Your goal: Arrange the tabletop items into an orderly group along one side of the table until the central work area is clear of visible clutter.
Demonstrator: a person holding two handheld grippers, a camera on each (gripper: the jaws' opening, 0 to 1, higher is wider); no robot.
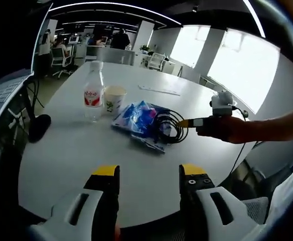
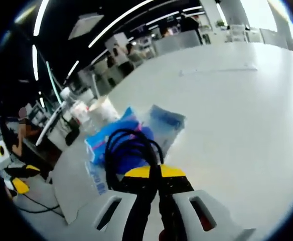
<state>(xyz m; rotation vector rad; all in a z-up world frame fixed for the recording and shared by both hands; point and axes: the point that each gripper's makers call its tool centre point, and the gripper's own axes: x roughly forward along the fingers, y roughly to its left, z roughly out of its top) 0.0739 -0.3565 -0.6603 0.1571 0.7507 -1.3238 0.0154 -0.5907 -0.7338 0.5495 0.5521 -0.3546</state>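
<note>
On the white round table (image 1: 76, 155) a clear water bottle (image 1: 93, 93) with a red label stands beside a paper cup (image 1: 114, 99). To their right lie blue packets (image 1: 139, 116) and a coiled black cable (image 1: 169, 126). My right gripper (image 1: 189, 122), held by a hand, reaches in from the right at the coil. In the right gripper view my right gripper (image 2: 155, 172) is shut on the black cable (image 2: 131, 143), whose loops rise over the blue packets (image 2: 111, 145); the cup (image 2: 104, 110) and bottle (image 2: 80, 111) sit behind. My left gripper (image 1: 150, 170) hovers open over the near table edge.
A sheet of paper (image 1: 159, 90) lies far back on the table. A dark rounded object (image 1: 38, 125) and a screen edge (image 1: 6, 95) sit off the table's left side. Office chairs (image 1: 61, 57), desks and people fill the background. Bright windows (image 1: 242, 70) are on the right.
</note>
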